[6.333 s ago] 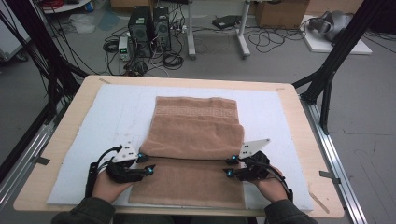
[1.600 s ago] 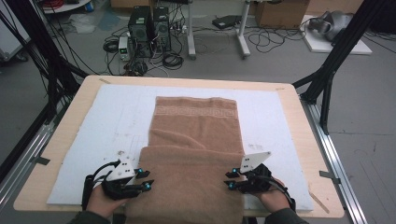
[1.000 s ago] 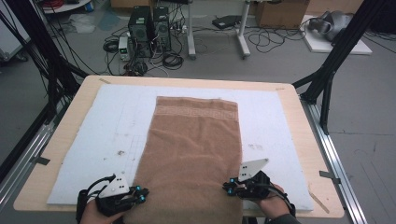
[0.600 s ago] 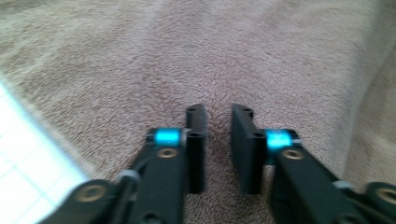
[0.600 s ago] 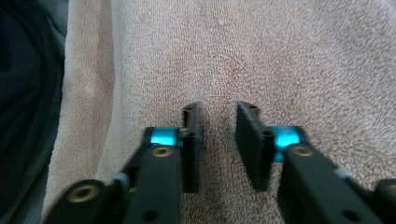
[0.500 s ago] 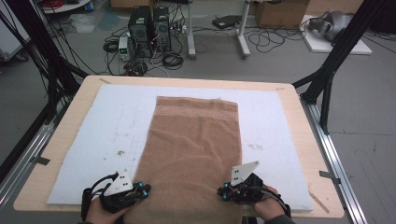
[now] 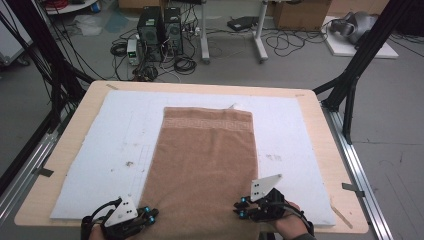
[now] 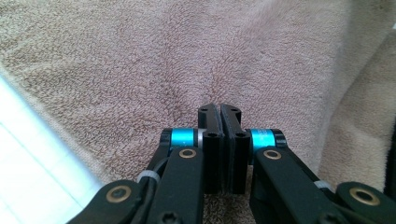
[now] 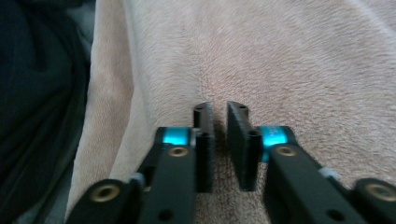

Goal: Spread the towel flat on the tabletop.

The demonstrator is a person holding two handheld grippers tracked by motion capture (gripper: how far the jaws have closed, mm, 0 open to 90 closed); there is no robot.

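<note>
While the brown towel (image 7: 205,165) lies flat along the middle of the white mat (image 7: 95,165) | left gripper (image 8: 219,112): clenched, jaws together over towel's near left corner | right gripper (image 9: 219,112): jaws just opening, narrow gap, nothing gripped, at near right corner
</note>
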